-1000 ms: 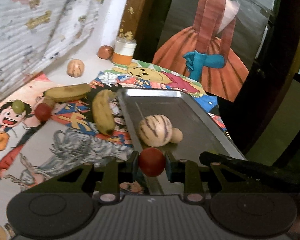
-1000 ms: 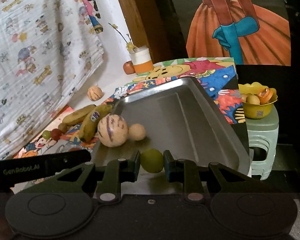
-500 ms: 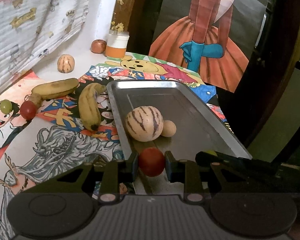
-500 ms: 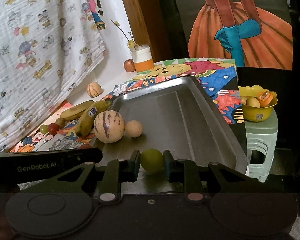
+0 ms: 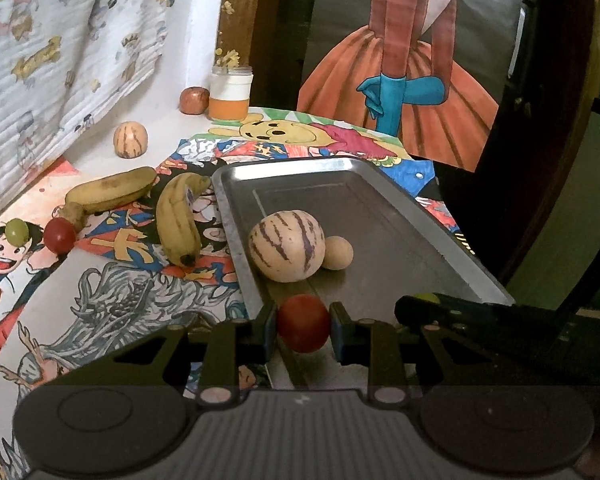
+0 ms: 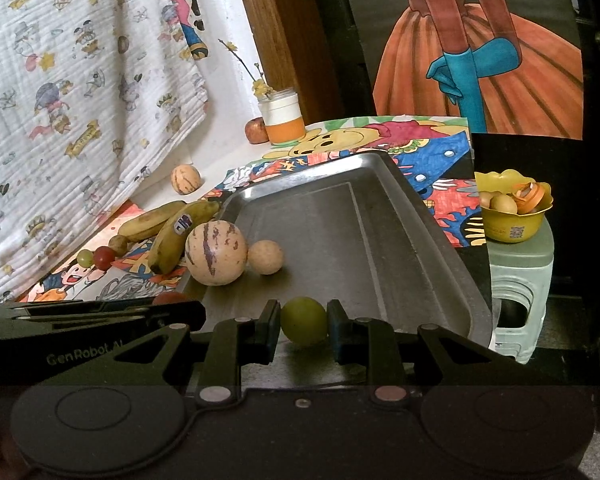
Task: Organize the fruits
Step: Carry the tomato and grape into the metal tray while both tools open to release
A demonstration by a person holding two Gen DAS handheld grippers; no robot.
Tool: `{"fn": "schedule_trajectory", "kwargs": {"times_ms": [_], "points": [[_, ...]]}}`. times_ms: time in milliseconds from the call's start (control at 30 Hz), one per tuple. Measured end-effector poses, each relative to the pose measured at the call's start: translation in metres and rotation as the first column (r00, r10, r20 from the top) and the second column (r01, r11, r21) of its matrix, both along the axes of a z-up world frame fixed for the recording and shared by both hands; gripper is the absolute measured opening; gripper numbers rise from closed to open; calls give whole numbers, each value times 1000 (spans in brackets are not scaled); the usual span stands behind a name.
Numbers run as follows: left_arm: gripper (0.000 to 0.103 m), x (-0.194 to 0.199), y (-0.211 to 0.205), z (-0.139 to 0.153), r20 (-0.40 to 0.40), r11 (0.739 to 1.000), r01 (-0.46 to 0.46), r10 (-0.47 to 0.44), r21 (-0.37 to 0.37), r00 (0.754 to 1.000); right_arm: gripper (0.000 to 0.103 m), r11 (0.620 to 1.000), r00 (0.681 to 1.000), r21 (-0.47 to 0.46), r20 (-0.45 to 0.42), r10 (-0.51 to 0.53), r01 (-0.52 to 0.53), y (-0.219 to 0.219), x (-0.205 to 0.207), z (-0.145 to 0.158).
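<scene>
My left gripper [image 5: 303, 325] is shut on a small red tomato [image 5: 303, 322], held over the near left corner of the metal tray [image 5: 440, 248]. My right gripper [image 6: 303, 322] is shut on a green grape [image 6: 303, 320] above the tray's [image 6: 380, 248] near edge. In the tray lie a striped pale melon [image 5: 287, 245] and a small tan ball-like fruit [image 5: 337, 253] touching it. Left of the tray, on the cartoon cloth, lie two bananas [image 5: 178, 216], a red tomato [image 5: 59, 235] and a green grape [image 5: 17, 230]. The right gripper's finger [image 5: 460, 312] shows at the right of the left wrist view.
At the back stand a jar with an orange band [image 5: 230, 94], an apple [image 5: 193, 100] and a small striped melon [image 5: 130, 139]. A yellow bowl of fruit [image 6: 510, 210] sits on a pale green stool [image 6: 518, 280] right of the table. A patterned curtain [image 6: 80, 100] hangs on the left.
The left gripper has shifted toward the tray with its tomato, so the tray and melon now sit more central in its view. The right gripper has held still.
</scene>
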State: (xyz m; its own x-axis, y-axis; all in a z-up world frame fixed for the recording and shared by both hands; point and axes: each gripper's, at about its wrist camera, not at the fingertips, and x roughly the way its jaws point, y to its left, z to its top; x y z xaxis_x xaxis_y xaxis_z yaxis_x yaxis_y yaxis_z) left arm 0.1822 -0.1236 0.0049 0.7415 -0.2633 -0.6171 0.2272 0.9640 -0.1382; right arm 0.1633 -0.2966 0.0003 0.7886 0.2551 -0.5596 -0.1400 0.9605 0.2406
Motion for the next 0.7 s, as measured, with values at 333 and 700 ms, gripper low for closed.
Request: {"fn": "schedule_trajectory", "kwargs": {"times_ms": [333,700], "points": [[31,-1,-2,-1,10,1000,7,-8,27,1000,27,1000,1000,-2,0,0,0,0,0,0],[34,-2,-4,0,13,999,8,-8,33,1000,28,1000,1000,-5,-1,-3,3,0,0,0]]}}
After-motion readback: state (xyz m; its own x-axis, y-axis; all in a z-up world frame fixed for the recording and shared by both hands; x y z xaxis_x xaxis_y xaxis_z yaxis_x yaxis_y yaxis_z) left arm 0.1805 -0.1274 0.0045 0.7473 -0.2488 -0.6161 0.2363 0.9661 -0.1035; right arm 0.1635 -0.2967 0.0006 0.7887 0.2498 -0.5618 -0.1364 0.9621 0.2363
